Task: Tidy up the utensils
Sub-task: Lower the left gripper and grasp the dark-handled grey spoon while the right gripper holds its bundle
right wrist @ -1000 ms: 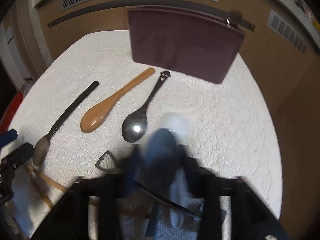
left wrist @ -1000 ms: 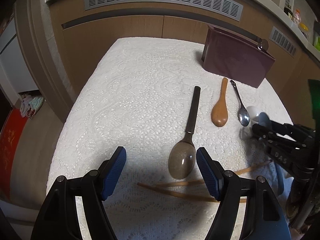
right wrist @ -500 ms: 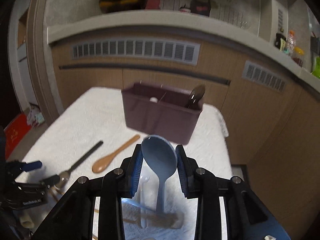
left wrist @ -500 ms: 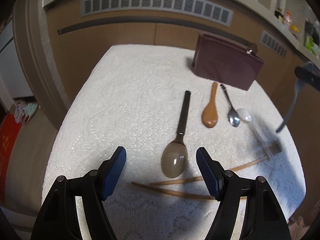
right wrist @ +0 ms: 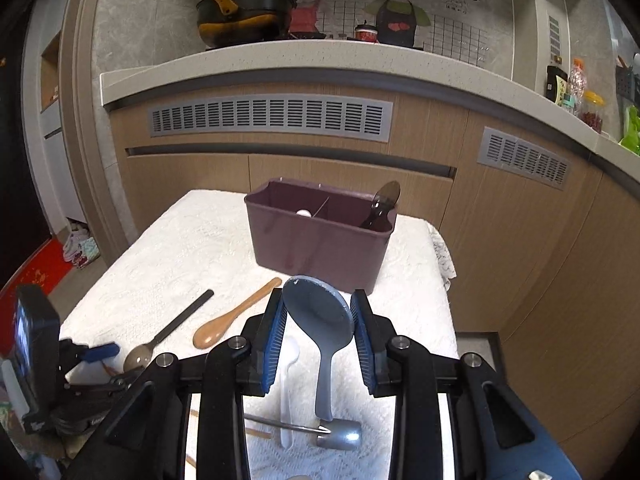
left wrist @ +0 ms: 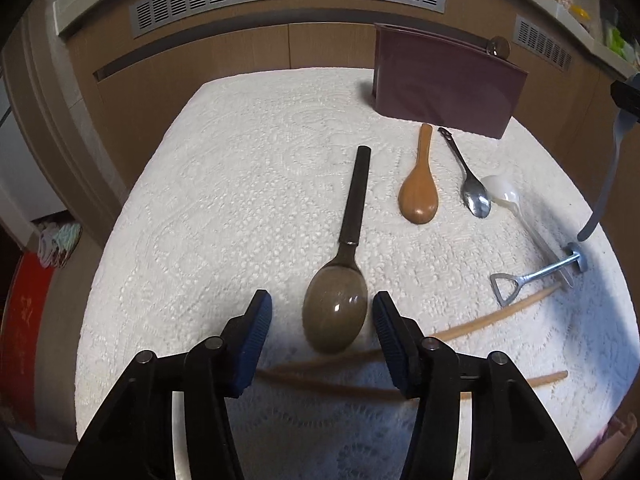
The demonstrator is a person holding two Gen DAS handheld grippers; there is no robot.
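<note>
The blue plastic rice paddle (right wrist: 320,320) was clenched by its broad round head between the ribbed blue pads of the right gripper (right wrist: 318,312), lifted clear of the tabletop (left wrist: 240,184), its flat handle hanging down toward the cloth. Beyond it stood the maroon plastic utensil holder (right wrist: 320,240), a rectangular bin with a divider, a dark spoon (right wrist: 382,204) leaning in its far right corner.

The left gripper (left wrist: 320,320) had just been closing, yet its pads stood apart on either side of the bowl of the dark-handled spoon (left wrist: 344,280) without pressing it; the spoon lay flat on the white, lace-textured cloth. Just near of that bowl lay thin wooden chopsticks (left wrist: 480,324), crossed. To the right were a smooth oval wooden spoon (left wrist: 418,192), a shiny metal teaspoon (left wrist: 468,184), a white plastic spoon (left wrist: 508,200) and a small metal shovel-shaped spoon (left wrist: 532,280), all resting on the cloth.
</note>
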